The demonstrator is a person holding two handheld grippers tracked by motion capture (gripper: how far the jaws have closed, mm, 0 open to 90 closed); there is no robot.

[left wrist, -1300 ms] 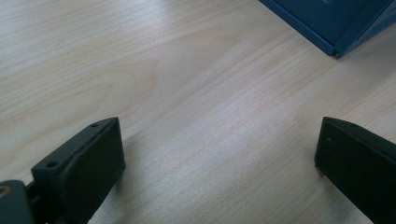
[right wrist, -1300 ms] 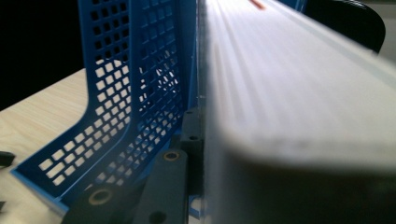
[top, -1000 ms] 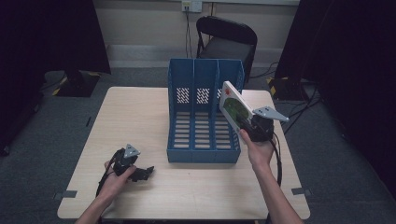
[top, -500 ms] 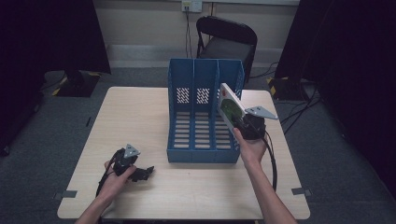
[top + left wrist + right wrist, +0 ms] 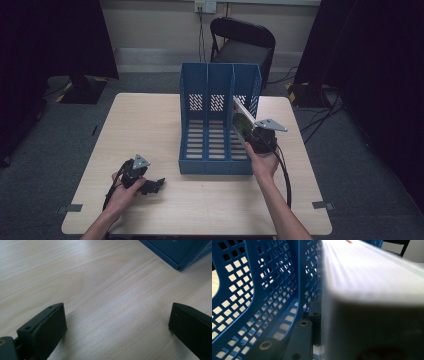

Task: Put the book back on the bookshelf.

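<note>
In the high view, the right gripper (image 5: 248,134) sits right of centre, its fingers clenched on a thin book (image 5: 242,121) with a green and white cover. The book is tilted, its upper end leaning toward the upper left, and it stands at the open top of the rightmost compartment of the blue three-slot file holder (image 5: 218,90), against that compartment's outer wall. Whether its lower edge touches the holder's floor cannot be told. In the right gripper view the book's pale page edges (image 5: 367,272) run up the right half of the frame, blurred, with the holder's perforated blue wall (image 5: 267,290) just beside them at the left.

The file holder stands in the middle of the light wooden counter (image 5: 145,125), its open side facing the bottom of the frame.

The left gripper (image 5: 152,186) rests on the counter at the lower left of the high view, well apart from the holder. In the left gripper view its two black fingers (image 5: 45,330) are released, spread wide with bare wood between them, and a corner of the blue holder (image 5: 178,255) shows at the upper right.

A black folding chair (image 5: 242,42) stands beyond the counter at the top centre.
</note>
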